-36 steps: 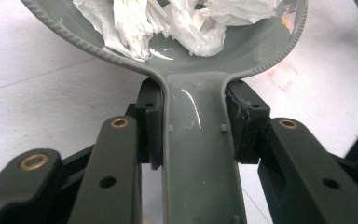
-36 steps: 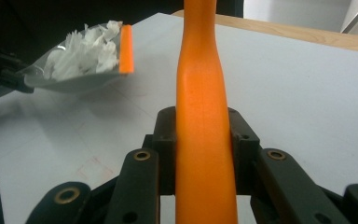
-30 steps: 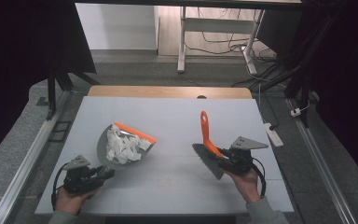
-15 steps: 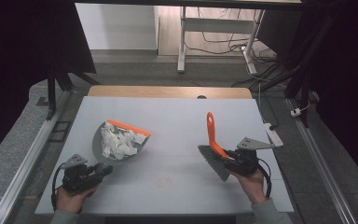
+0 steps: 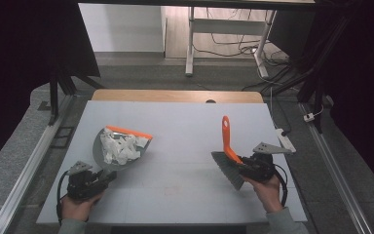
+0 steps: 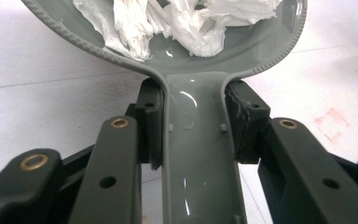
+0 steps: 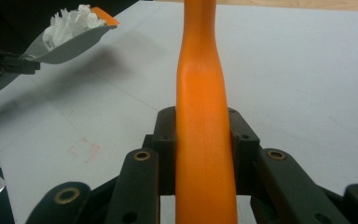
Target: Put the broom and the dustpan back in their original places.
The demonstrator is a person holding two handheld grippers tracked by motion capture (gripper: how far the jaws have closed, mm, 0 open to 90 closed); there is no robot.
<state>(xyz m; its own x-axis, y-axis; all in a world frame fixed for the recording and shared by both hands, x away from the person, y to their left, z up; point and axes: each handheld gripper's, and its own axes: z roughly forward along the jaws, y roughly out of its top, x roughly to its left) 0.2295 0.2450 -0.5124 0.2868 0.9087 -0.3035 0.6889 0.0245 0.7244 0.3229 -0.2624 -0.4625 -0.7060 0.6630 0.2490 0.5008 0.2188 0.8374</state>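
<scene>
Near the desk's left front corner, the left gripper pinches the smooth grey handle of a rounded plastic dustpan between its jaws; crumpled white paper scraps fill the pan behind its orange lip. Toward the right edge, the right gripper's jaws clamp the glossy orange handle of a grey-bristled brush.

Beyond your pale table top with its wooden far edge, you have a white power strip at mid-right and tangled cables beside a white stand leg at top centre.
</scene>
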